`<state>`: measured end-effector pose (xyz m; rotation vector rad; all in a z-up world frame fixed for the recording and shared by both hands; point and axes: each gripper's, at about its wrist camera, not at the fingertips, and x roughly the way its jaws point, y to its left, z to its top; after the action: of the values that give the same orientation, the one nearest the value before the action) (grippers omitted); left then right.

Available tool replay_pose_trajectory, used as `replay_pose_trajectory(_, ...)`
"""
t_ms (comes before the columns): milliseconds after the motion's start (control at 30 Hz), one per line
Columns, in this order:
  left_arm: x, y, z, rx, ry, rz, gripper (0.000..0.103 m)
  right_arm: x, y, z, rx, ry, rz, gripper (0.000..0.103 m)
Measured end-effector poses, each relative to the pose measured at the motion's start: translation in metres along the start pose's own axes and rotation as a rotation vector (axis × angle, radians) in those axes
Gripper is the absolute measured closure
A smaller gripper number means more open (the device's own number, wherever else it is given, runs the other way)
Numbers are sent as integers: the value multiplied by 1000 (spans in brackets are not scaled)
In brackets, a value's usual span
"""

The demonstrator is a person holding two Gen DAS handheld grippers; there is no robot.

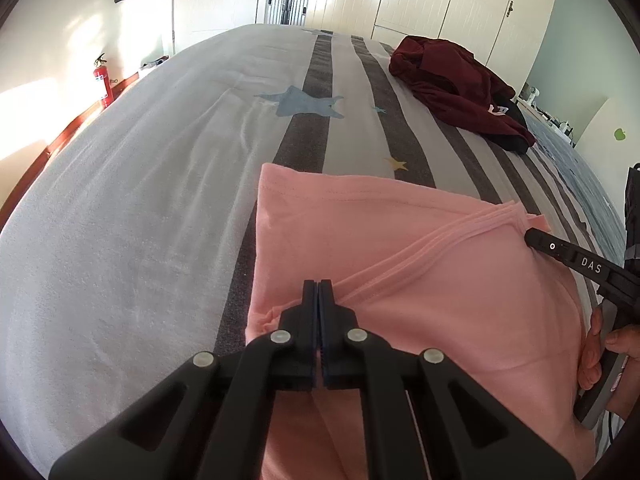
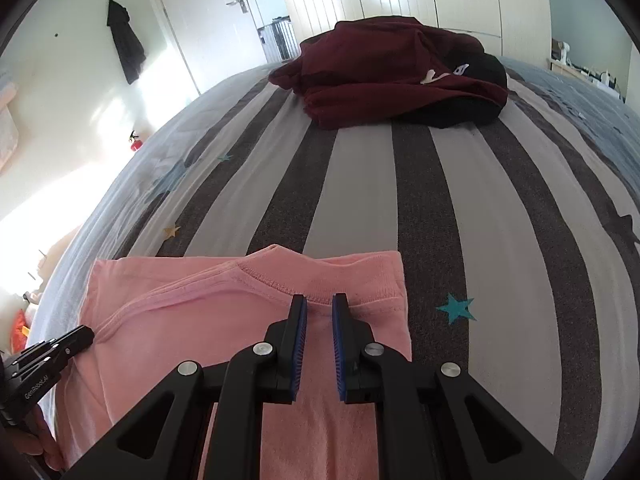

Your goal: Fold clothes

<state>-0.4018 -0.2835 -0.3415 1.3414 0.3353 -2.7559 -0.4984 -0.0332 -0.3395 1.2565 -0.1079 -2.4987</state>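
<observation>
A pink shirt [image 1: 440, 280] [image 2: 180, 340] lies folded in layers on the striped bed cover [image 1: 140, 200]. In the left wrist view my left gripper [image 1: 319, 285] is shut on the shirt's near-left hem, where the cloth bunches beside the fingers. The right wrist view shows it at the shirt's left edge [image 2: 86, 334]. My right gripper [image 2: 320, 300] rests over the collar seam near the shirt's far right corner. Its blue pads stand a narrow gap apart with pink cloth showing between them. Seen from the left, its tip [image 1: 530, 236] touches the stacked layer edges.
A crumpled maroon garment [image 1: 452, 84] [image 2: 380, 72] lies on a black one [image 2: 480, 76] farther up the bed. A hand [image 1: 600, 344] holds the right gripper's grip. A red fire extinguisher [image 1: 102, 80] stands by the left wall, and white wardrobe doors [image 1: 460, 0] are behind.
</observation>
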Motion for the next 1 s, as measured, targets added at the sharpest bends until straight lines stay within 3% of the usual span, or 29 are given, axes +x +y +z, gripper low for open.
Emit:
replay_pose_trajectory(167,-2,1,1,-1,-1,-2,101,3,-1,1,-3,5,6,93)
replay_pose_trajectory(367,-9,-1,7,80,-16,59,101,-14,-21,12,-5,-22,-79,92)
replay_pose_trajectory(467,-16,16,11,11,-15,81,101,-23,-47,15,62,-15,-115,88)
replay_pose_trajectory(567,-30,17,14,-3,-34,63,101,-41,-56,10,84,-12,-95,88)
replay_pose_trajectory(800,-41,-32,6,43,-24,-81,101,-64,-1,-26,-16,8,15,88)
replay_pose_trajectory(1000,-9,-42,-18,64,60,-69,101,-42,20,-53,-45,48,5,89)
